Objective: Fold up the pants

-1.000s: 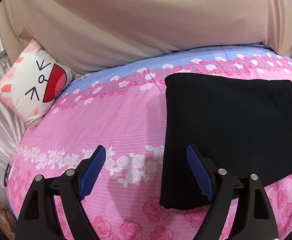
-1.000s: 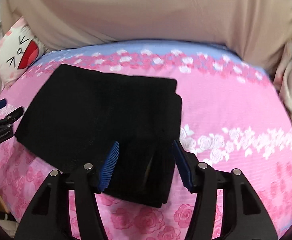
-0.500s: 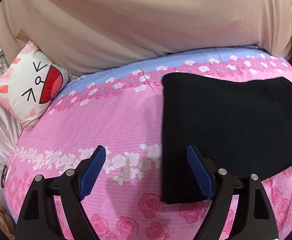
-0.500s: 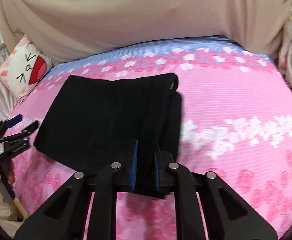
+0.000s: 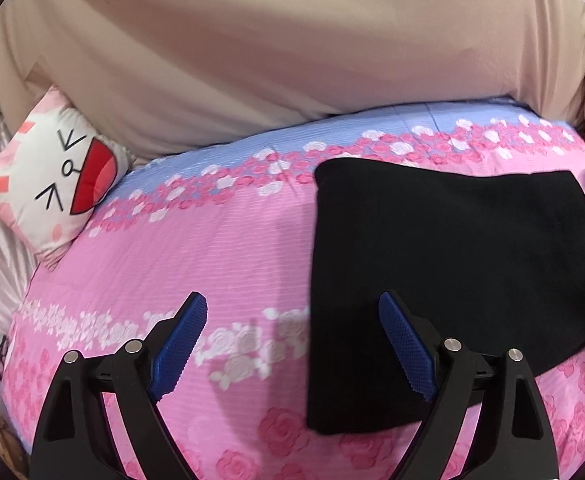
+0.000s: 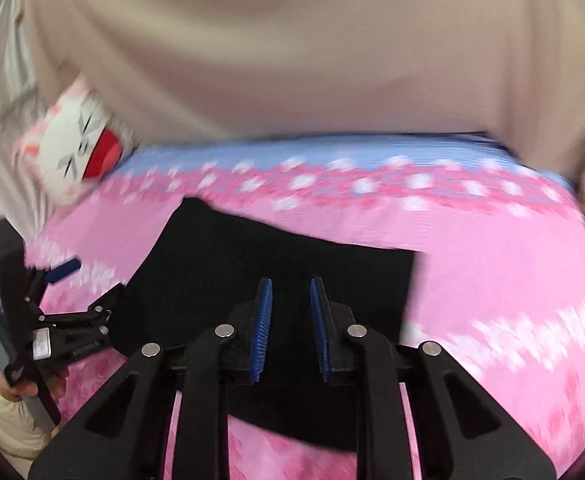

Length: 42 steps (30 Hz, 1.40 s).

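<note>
Left wrist view: the black pants (image 5: 444, 280) lie folded into a flat block on the pink floral bedspread (image 5: 212, 248), filling the 1 to 4 o'clock part of the picture.
Pants, long axis: in this view the block runs roughly from 10 o'clock to 4 o'clock, its straight left edge dropping toward 6 o'clock beside the right-hand pad.
Left gripper (image 5: 292, 344): jaws spread wide with nothing between them but bedspread; the pants' left edge lies just inside the right-hand pad, so the cloth sits toward 3 o'clock of the jaw gap.
Right wrist view: blurred; the pants (image 6: 292, 256) spread from 9 to 2 o'clock ahead of the right gripper (image 6: 290, 320), and black cloth also lies under it.
Right gripper: jaws narrow and opening slightly; the pads stand apart with a gap showing, and whether a fold of cloth is caught between them I cannot tell, since only black shows there.
Nearer hand: the right gripper sits over the pants' near edge; the left gripper (image 6: 88, 292), seen at 9 o'clock in the right wrist view, is just beside the pants' left corner.
Edges: far edge straight, right corner square at about 2 o'clock; the near edge passes under the right gripper.
Open room: bare bedspread to 3 o'clock of the pants and to 9 o'clock in the left wrist view; a cat-face cushion (image 5: 48, 184) rests well apart at 10 o'clock against the beige sheet (image 5: 292, 60).
Likely next need: a judgement only, the block looks nearly finished, needing a last fold or smoothing.
</note>
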Motion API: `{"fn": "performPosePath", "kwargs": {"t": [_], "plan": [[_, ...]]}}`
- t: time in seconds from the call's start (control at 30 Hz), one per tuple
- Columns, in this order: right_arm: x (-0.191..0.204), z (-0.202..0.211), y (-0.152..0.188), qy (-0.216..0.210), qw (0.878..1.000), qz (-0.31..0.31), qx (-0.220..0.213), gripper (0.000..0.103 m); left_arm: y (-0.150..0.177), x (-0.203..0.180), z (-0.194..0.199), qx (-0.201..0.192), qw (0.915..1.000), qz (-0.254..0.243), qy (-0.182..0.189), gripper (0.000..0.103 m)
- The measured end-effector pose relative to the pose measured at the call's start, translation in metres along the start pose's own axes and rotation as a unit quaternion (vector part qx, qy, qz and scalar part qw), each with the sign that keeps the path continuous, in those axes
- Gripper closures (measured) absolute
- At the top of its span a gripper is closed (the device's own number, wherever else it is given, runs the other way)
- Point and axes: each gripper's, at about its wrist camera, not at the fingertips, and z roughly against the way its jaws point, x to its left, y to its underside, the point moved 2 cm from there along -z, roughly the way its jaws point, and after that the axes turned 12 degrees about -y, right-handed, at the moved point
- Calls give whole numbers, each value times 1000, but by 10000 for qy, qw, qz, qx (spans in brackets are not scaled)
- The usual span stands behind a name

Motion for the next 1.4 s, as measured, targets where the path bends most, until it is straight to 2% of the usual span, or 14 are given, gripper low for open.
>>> {"fn": "performPosePath", "kwargs": {"t": [0.1, 0.17, 0.27, 0.4, 0.57, 0.63, 0.7, 0.8, 1.0, 1.07, 1.1, 1.17, 1.27, 1.4], "plan": [[-32, -55, 11, 217, 9979, -233, 559, 87, 3, -7, -8, 89, 9999, -104, -6, 17], [-44, -40, 6, -51, 9963, -798, 308, 88, 6, -7, -11, 132, 9998, -124, 20, 17], [-21, -9, -3, 287, 9989, -363, -84, 84, 6, -4, -13, 127, 9998, -138, 40, 17], [-34, -38, 17, 741, 9960, -193, 466, 89, 5, -5, -17, 197, 9996, -62, 190, 17], [-9, 6, 22, 471, 9977, -434, -217, 84, 7, 1, -10, 130, 9997, -85, 175, 17], [-5, 13, 39, 489, 9981, -355, -81, 85, 8, 10, -6, 145, 9995, 72, 262, 17], [-21, 9, 70, 994, 9942, -304, 282, 86, 12, 12, -9, 243, 9991, 81, 339, 17], [-36, 36, 88, 378, 9943, -977, -201, 87, 23, 8, -15, 279, 9990, 48, 358, 16], [-40, 75, 101, 755, 9896, -1140, -453, 82, 24, 13, -3, 370, 9973, 217, 594, 16], [-49, 79, 109, 674, 9872, -1345, -527, 72, 23, 15, 1, 515, 9895, 462, 1266, 16], [-52, 78, 112, 682, 9859, -1428, -539, 53, 23, 14, -2, 620, 9855, 547, 1485, 16], [-51, 76, 124, 675, 9855, -1491, -443, 40, 27, 12, -11, 791, 9832, 616, 1527, 16], [-44, 69, 140, 285, 9857, -1622, -354, 40, 36, 14, -28, 1078, 9758, 900, 1675, 16], [-39, 49, 139, -26, 9845, -1721, -327, 40, 41, 12, -45, 1460, 9549, 1413, 2164, 16]]}}
